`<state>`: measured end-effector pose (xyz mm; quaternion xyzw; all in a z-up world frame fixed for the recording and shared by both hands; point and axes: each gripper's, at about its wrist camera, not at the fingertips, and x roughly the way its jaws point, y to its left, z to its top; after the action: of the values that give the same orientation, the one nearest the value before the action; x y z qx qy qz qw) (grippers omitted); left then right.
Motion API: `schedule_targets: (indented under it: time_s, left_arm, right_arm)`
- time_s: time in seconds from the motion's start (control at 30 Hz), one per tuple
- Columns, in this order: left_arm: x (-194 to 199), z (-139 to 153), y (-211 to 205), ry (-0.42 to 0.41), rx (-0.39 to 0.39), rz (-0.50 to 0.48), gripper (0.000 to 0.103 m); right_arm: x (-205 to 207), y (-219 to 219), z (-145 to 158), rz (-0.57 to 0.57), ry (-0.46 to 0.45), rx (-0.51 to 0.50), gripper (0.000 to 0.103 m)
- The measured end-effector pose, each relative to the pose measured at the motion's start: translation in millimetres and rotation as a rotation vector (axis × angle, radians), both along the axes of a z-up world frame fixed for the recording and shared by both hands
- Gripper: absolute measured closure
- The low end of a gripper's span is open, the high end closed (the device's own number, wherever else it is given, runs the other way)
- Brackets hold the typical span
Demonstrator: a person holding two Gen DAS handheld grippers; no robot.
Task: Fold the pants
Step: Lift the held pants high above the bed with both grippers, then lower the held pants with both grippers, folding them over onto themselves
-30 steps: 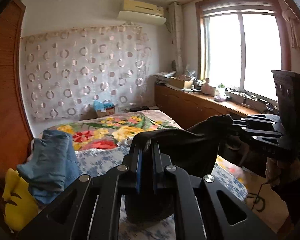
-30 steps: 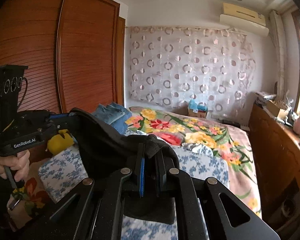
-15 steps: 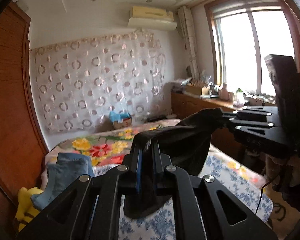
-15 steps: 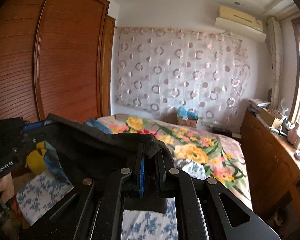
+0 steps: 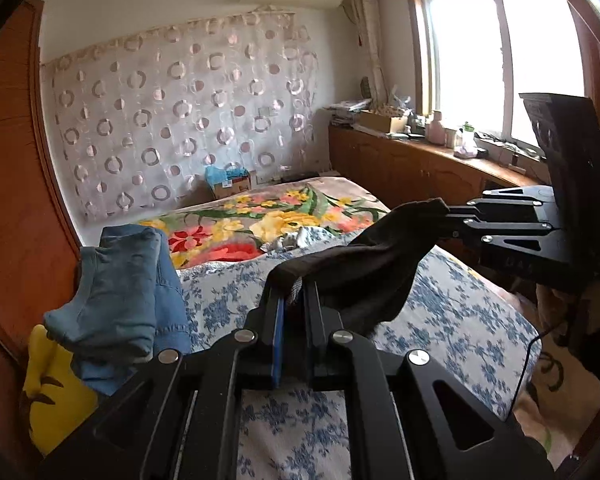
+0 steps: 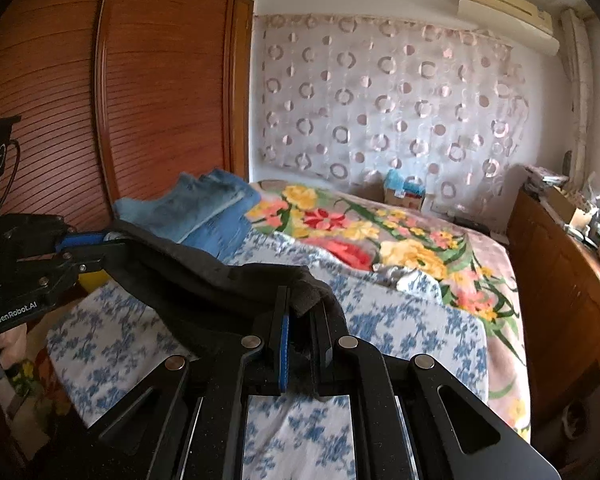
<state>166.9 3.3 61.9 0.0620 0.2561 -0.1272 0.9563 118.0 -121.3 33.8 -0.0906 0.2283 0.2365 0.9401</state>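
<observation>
The black pants (image 5: 364, 264) hang stretched above the bed (image 5: 440, 312), their lower part hidden behind the tools. Left hand-held gripper (image 5: 294, 300) and right hand-held gripper (image 6: 302, 312) each clamp a corner, tilted slightly downward.

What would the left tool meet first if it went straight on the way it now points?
Probably the blue-flowered sheet on the bed. The left tool, shut on the dark pants, points slightly downward over it; the folded jeans lie off to the side. Depth is unclear.
</observation>
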Motion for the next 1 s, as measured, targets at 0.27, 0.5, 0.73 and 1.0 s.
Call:
schedule_targets:
  time_s: [0.27, 0.5, 0.73, 1.0]
  left_arm:
    - [-37.7, -23.4, -1.5, 0.046, -0.026, -0.041, 0.094]
    - [-73.9, -49.2, -6.0, 0.087, -0.044, -0.058, 0.094]
    - [-97.3, -75.2, -3.6, 0.127, -0.067, -0.044, 0.094]
    - [-116.8, -96.1, -5.9, 0.159, -0.085, -0.033, 0.094]
  right_arm:
    - [-9.7, -12.4, 13.6, 0.044, 0.053, -0.012, 0.095]
    - [-32.3, -21.6, -1.8, 0.087, 0.133, 0.001, 0.095]
    - [-50.5, -27.8, -12.4, 0.075, 0.182, 0.055, 0.095]
    - [-60.2, -28.7, -30.0, 0.066, 0.231, 0.071, 0.095]
